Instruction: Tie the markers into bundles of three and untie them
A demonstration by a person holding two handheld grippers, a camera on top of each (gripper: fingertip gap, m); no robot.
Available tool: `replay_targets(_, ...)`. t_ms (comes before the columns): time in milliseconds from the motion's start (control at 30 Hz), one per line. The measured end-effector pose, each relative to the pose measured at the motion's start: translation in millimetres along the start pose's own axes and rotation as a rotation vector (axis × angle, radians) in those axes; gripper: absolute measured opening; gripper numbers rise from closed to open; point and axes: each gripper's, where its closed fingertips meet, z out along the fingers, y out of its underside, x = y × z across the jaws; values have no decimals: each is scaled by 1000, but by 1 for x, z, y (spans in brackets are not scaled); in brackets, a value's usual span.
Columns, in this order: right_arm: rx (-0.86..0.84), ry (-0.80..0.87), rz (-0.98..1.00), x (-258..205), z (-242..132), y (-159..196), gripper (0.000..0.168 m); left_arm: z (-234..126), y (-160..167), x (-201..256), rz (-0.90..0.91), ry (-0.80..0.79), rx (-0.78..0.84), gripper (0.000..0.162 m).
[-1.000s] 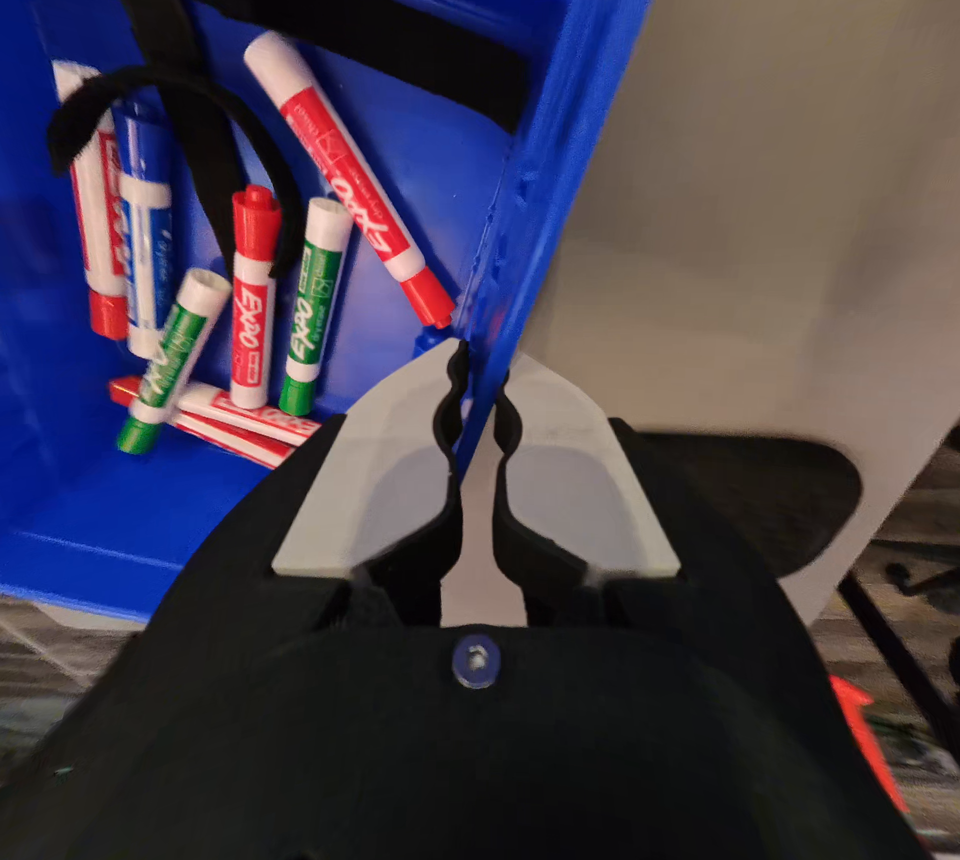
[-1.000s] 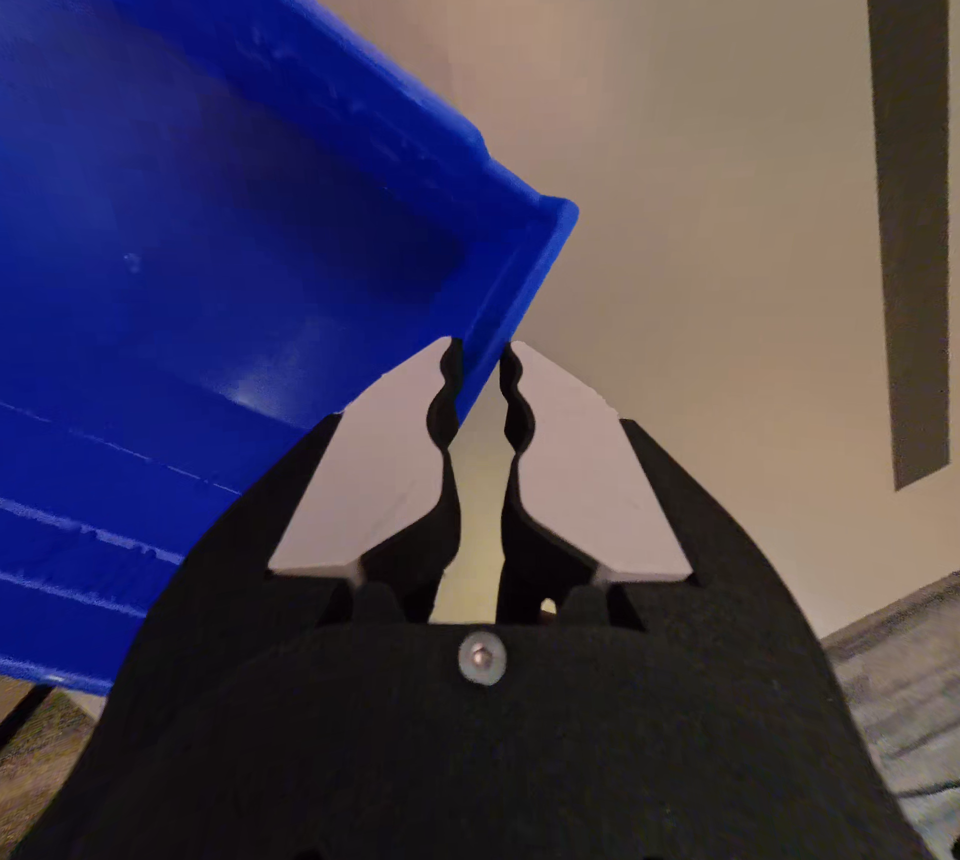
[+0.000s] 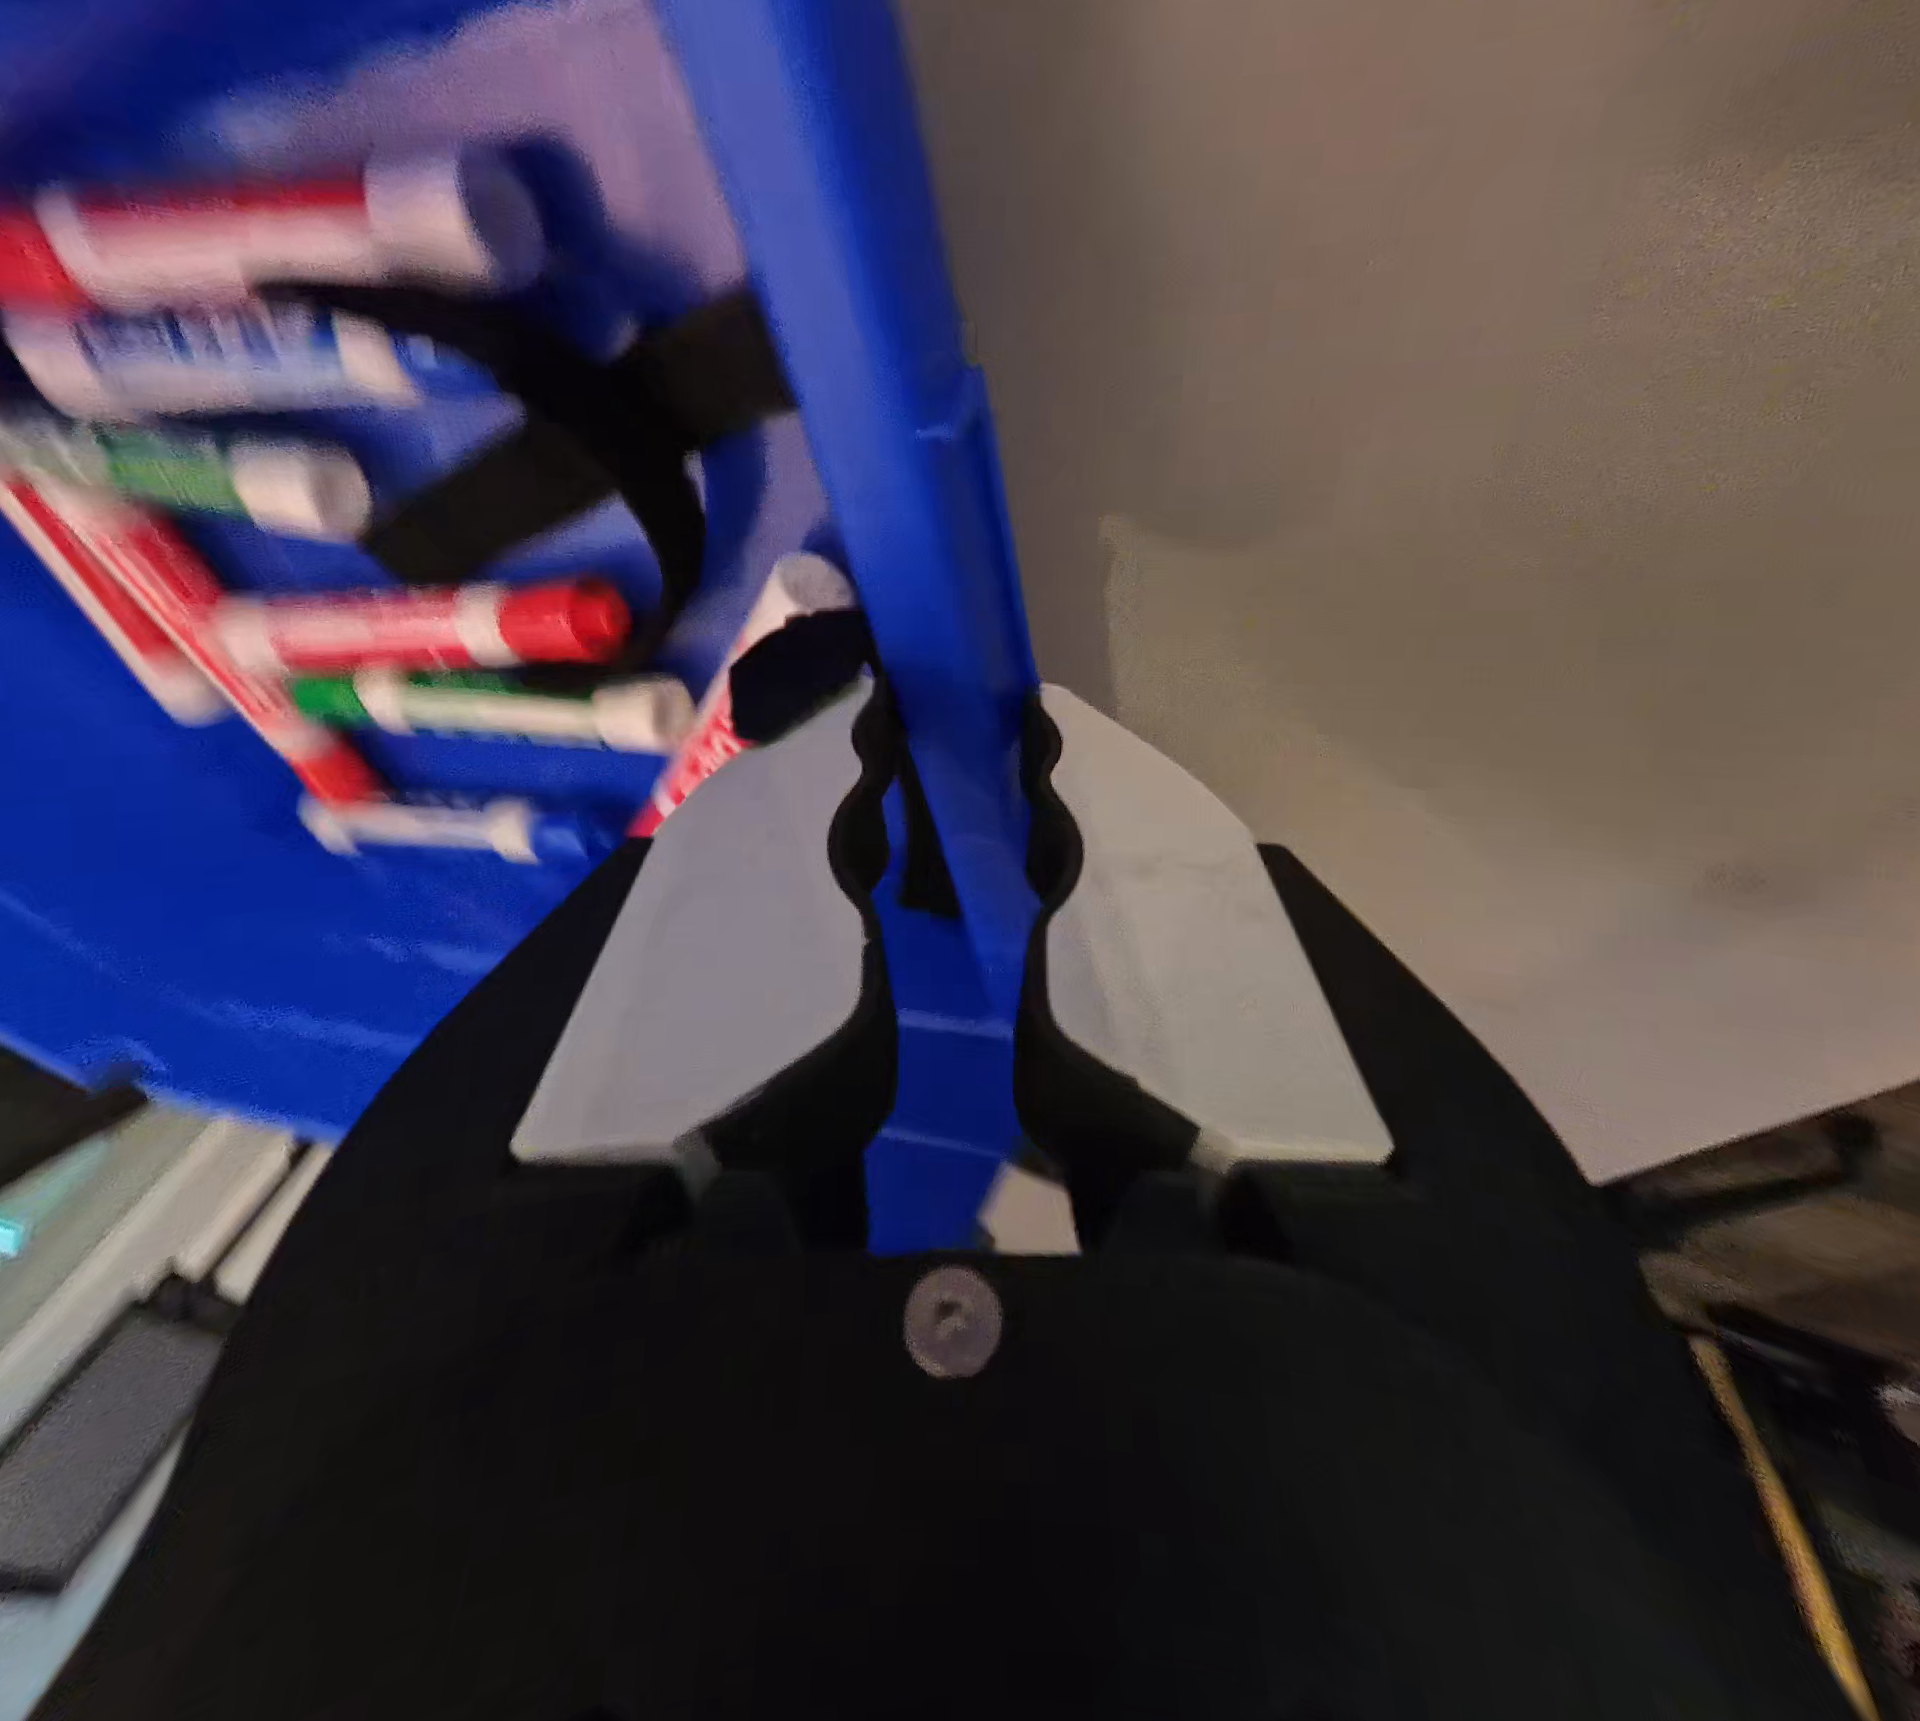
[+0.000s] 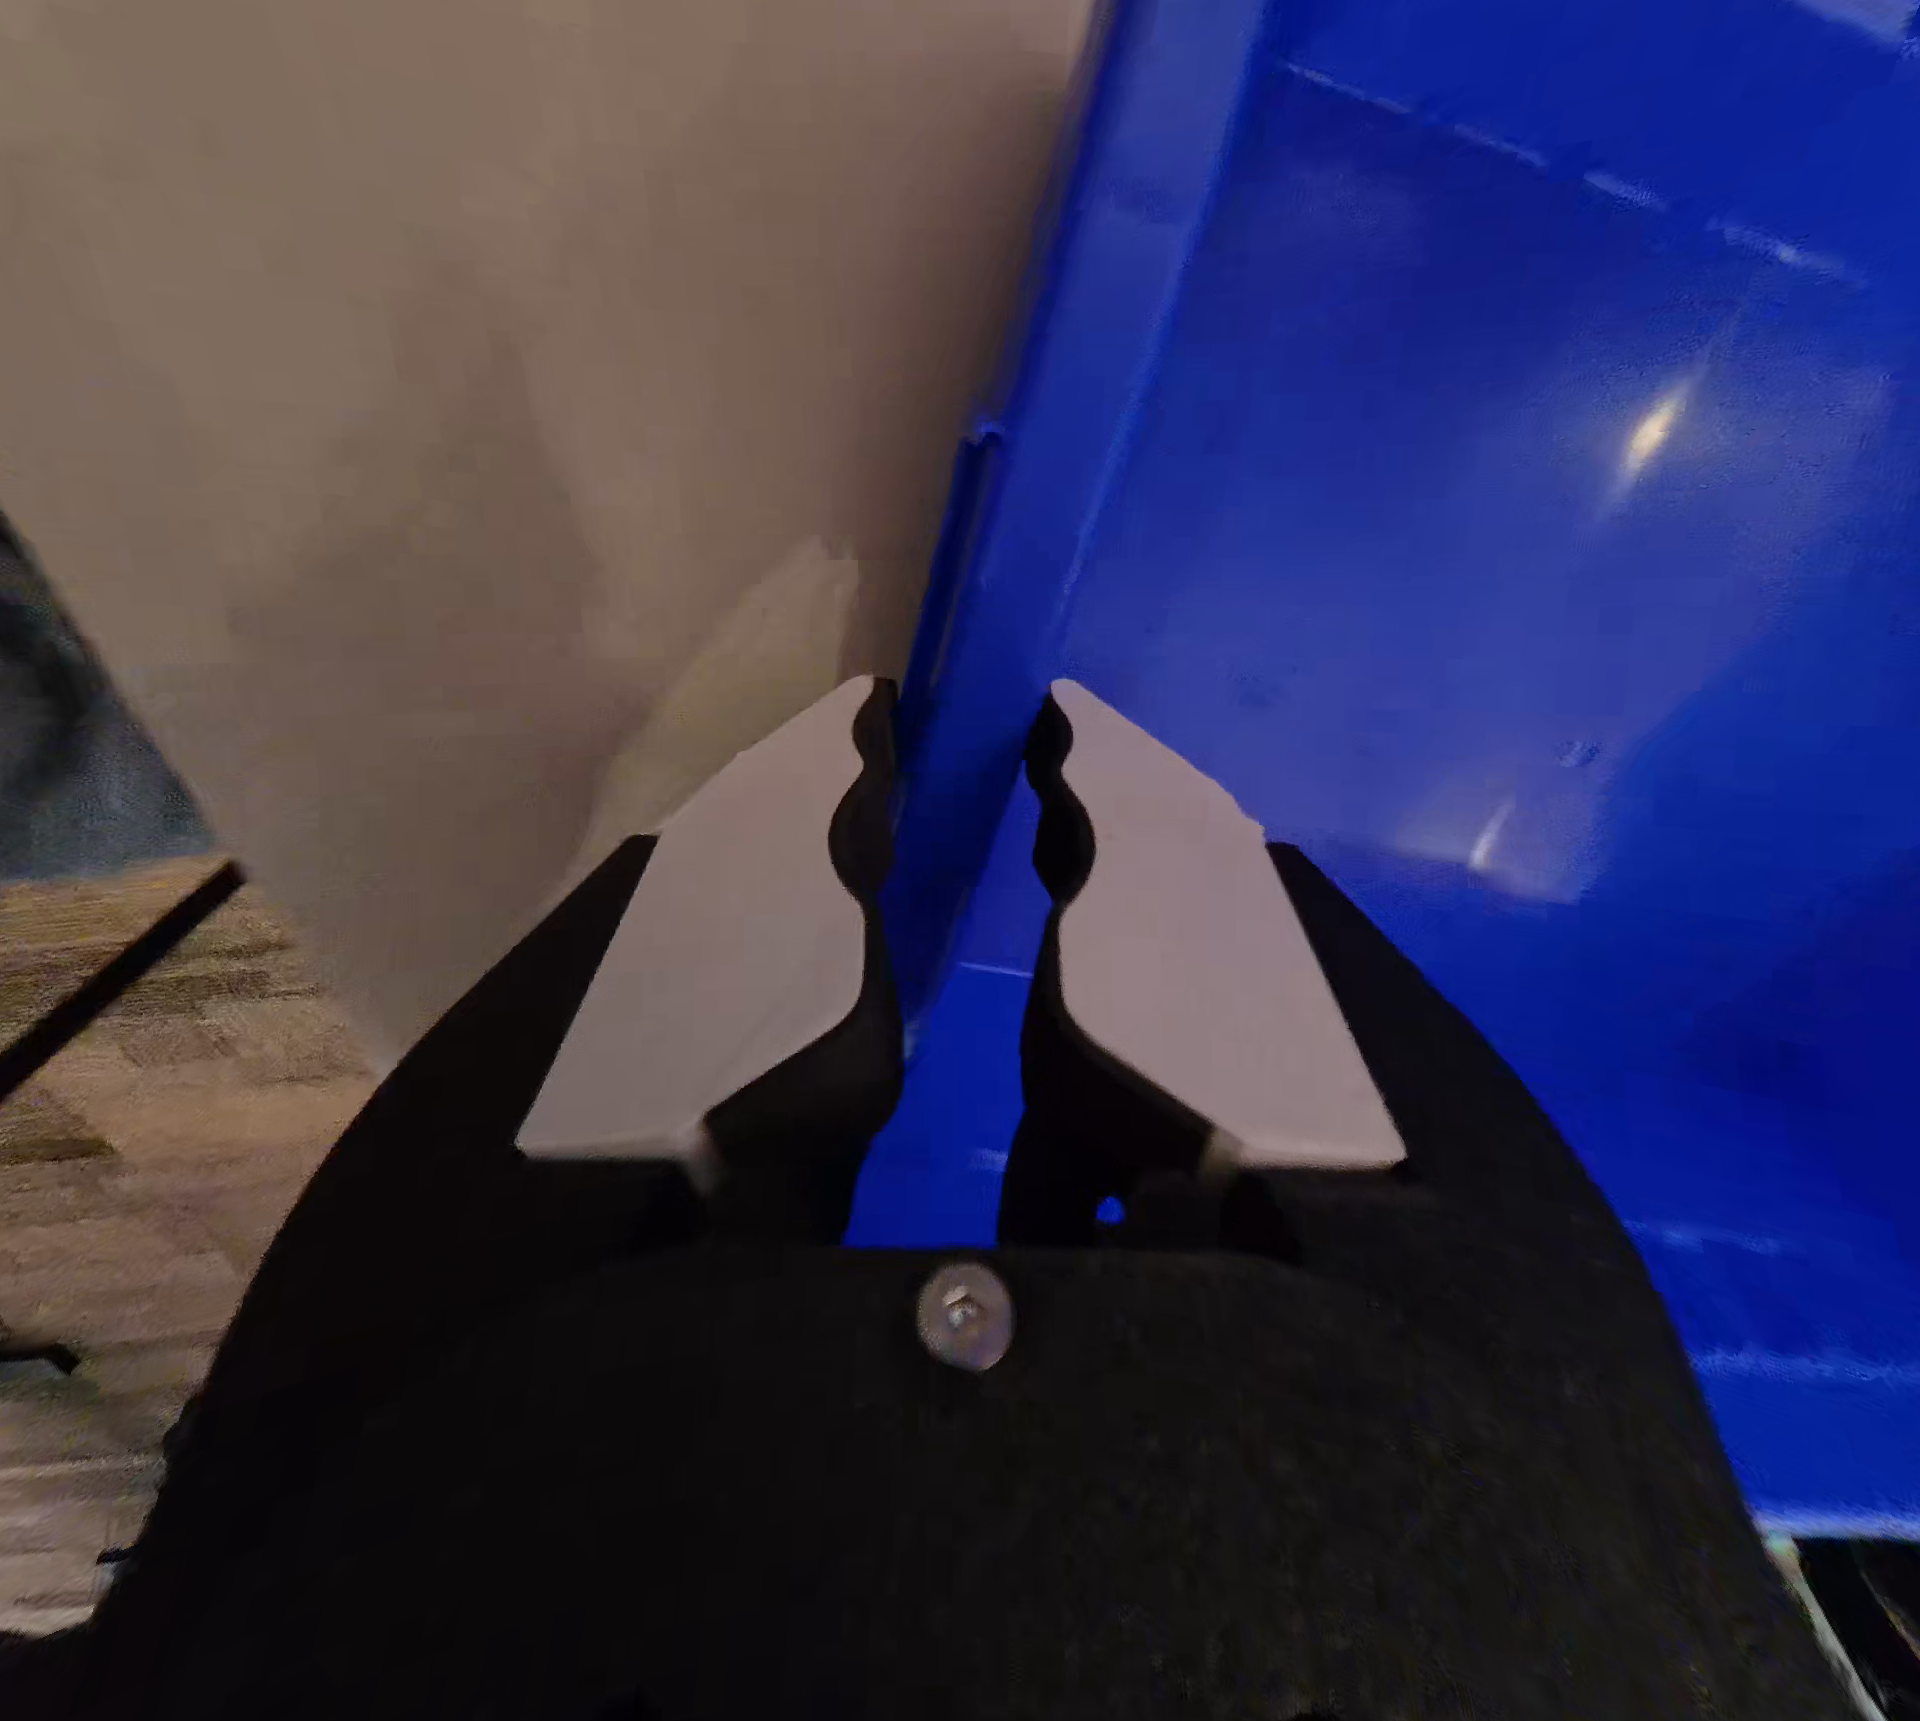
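A blue plastic bin (image 3: 821, 237) is tipped up steeply. My left gripper (image 3: 956, 715) is shut on its rim wall. Inside the bin lie several markers, red (image 3: 436, 627), green (image 3: 499, 705) and blue (image 3: 229, 352), with black hook-and-loop straps (image 3: 582, 445) among them; all are blurred. One red marker (image 3: 727, 736) rests against the left finger. My right gripper (image 4: 961, 705) is shut on another rim (image 4: 956, 788) of the same bin (image 4: 1455, 528), whose outer side fills the right of that view.
A pale table top (image 3: 1455, 424) lies beyond the bin; it also shows in the right wrist view (image 4: 468, 269). Wood-pattern floor (image 4: 125, 1027) and a dark table leg (image 4: 114, 975) show at lower left there. Left tips to right tips: about 40 centimetres.
Both grippers have tilted the bin much further. The markers and straps have slid and turned inside it, and the rim now sits deep between both pairs of jaws.
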Motion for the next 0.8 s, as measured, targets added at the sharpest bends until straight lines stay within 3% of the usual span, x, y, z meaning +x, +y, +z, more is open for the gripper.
replay_targets(133,-97,61,-22,44,0,54,22,11,41,-9,-13,-7,-26,19)
replay_targets(300,-137,68,-18,92,1,96,22,20,53,-26,-75,7,17,21)
replay_targets(467,-109,60,-61,128,2,120,23,27,58,-48,-110,14,26,20)
replay_targets(800,-88,55,-89,170,4,158,22,54,108,-116,-33,2,18,19)
